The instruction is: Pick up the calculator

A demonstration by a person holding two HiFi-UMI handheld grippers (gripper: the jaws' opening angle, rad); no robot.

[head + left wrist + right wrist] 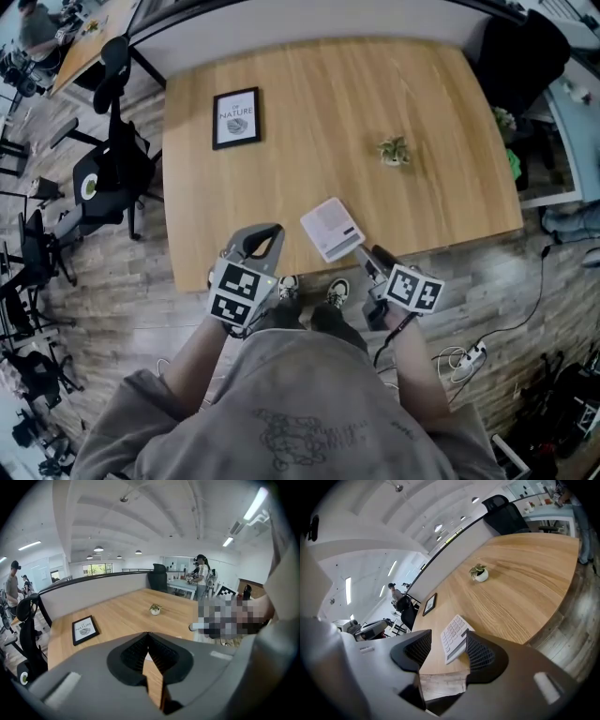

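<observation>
Though slim, white rectangular calculator (pixel 332 228), keys up.

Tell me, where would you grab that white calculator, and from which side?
Grip the calculator across its two long edges, near the display end. It lies flat and thin on the table, close to the front edge, so come in low from the person's side. The right gripper is open and nearest, so it is probably the better choice.
</observation>
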